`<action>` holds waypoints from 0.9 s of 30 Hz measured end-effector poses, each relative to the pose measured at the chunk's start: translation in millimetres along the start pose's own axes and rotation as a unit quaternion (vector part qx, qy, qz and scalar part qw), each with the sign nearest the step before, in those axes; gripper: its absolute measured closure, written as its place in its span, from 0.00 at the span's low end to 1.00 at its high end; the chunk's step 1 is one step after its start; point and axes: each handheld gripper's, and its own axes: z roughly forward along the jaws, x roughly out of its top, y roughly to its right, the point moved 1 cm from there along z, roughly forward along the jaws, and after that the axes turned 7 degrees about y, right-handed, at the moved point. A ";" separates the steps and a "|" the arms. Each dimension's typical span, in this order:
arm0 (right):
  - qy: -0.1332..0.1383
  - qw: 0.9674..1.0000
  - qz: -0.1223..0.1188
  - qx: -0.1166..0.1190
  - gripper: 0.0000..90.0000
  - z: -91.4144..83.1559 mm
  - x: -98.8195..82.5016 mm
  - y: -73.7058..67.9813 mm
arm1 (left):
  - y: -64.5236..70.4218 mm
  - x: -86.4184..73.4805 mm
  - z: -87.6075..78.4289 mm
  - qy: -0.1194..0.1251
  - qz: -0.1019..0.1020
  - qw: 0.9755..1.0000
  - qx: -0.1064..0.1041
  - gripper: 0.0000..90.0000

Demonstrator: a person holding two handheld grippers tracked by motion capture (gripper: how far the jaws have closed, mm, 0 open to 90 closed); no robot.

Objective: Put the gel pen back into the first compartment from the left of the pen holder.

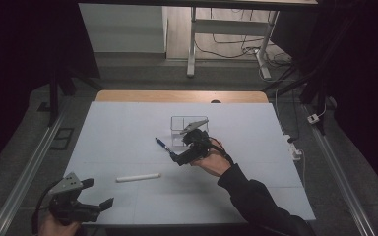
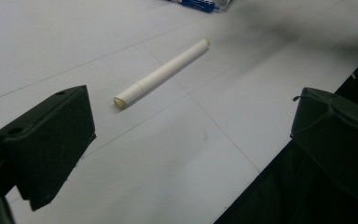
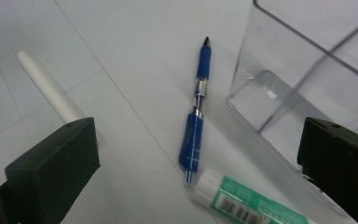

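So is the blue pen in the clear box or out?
Out. The pen lies flat on the table, beside the box.

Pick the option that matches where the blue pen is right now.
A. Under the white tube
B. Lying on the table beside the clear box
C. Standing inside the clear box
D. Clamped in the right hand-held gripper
B: the blue pen lies flat on the white table, just outside the wall of the clear box, with the right hand-held gripper open above it.
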 end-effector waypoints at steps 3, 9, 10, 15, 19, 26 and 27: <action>-0.016 1.000 -0.003 0.006 0.00 14.2 2.0 -3.7 | 0.5 0.1 0.5 -0.002 0.004 1.000 0.001 0.00; -0.039 0.999 -0.006 0.021 0.00 33.4 2.4 -9.0 | 0.8 0.1 1.1 -0.005 0.006 1.000 -0.002 0.00; -0.044 0.999 -0.008 0.023 0.00 37.1 2.0 -9.9 | 0.9 0.1 1.3 -0.005 0.006 1.000 -0.002 0.00; -0.068 0.997 -0.005 0.031 0.08 53.1 0.6 -11.5 | 1.1 0.3 2.0 -0.009 0.009 1.000 -0.004 0.00; -0.081 0.996 -0.002 0.036 0.15 62.9 0.7 -11.8 | 1.1 0.3 2.2 -0.009 0.007 1.000 -0.005 0.00; -0.094 0.995 0.010 0.032 0.31 75.2 1.5 -7.5 | 1.3 0.4 2.7 -0.012 0.008 1.000 -0.006 0.00; -0.096 0.995 0.014 0.033 0.33 76.5 1.5 -7.1 | 1.3 0.4 2.8 -0.013 0.008 1.000 -0.006 0.00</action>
